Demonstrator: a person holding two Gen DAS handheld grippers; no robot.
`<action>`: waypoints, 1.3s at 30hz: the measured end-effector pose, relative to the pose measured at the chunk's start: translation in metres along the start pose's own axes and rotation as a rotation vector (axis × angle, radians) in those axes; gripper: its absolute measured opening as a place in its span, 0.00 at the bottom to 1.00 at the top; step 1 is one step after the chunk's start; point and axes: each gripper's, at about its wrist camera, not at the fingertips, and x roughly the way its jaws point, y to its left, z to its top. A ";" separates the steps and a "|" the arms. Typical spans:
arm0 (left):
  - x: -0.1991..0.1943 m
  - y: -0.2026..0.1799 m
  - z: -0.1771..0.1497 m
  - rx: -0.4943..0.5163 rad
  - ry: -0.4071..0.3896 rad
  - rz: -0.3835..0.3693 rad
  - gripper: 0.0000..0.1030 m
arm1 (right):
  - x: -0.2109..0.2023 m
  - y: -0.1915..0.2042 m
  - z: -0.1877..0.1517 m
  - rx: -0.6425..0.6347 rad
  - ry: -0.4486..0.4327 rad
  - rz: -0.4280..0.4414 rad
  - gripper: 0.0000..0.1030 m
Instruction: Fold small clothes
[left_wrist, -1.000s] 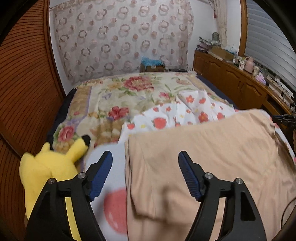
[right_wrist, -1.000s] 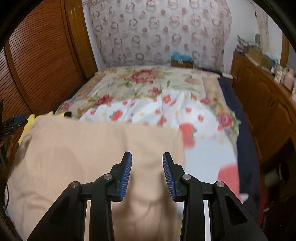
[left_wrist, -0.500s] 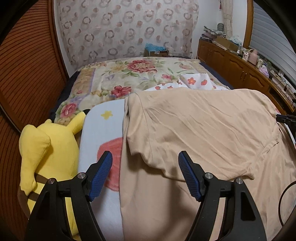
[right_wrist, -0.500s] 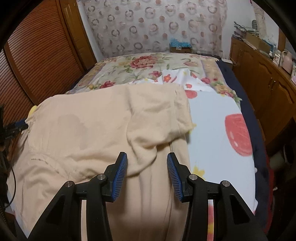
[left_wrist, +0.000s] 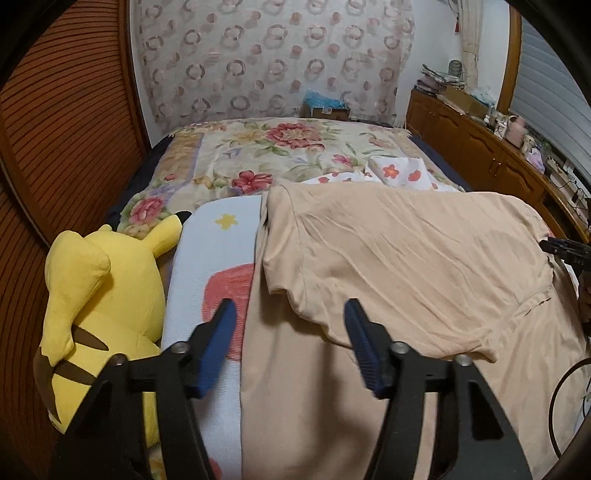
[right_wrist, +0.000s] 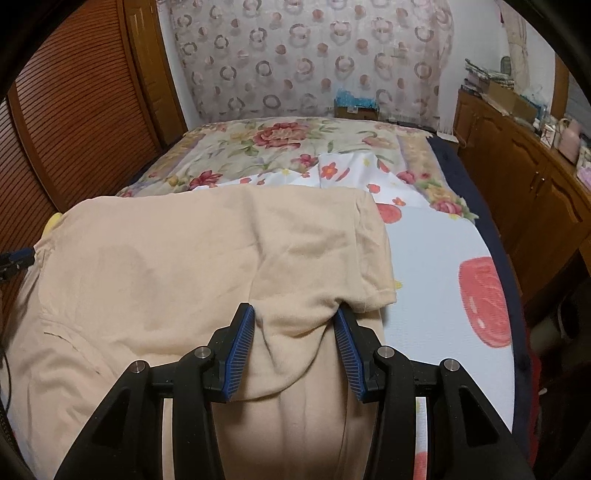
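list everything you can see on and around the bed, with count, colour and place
shirt: one, peach, spread over the near part of the bed, top half folded back toward the camera
plush toy: one, yellow with black ear tips, at the bed's left edge
mat: one, pale blue with red shapes and yellow stars, under the shirt
floral quilt: one, cream with red flowers, far half of the bed
white cloth: one, white with red flower print, crumpled beyond the shirt
cardboard box: one, brown with blue contents, at the head of the bed
wooden cabinet: one, brown, along the right wall, cluttered on top
left tool: one, black with blue pads, open over the shirt's left edge
right tool: one, black with blue pads, shirt fold bunched between its fingers
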 end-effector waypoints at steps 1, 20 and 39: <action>0.001 0.000 0.000 -0.007 0.005 -0.006 0.49 | 0.000 0.000 0.000 0.000 0.000 0.000 0.45; 0.029 -0.003 0.022 -0.059 0.039 -0.038 0.08 | -0.001 0.000 0.003 -0.002 0.010 -0.018 0.45; -0.014 0.002 0.030 -0.068 -0.075 -0.009 0.02 | -0.038 -0.006 0.013 0.051 -0.151 0.066 0.03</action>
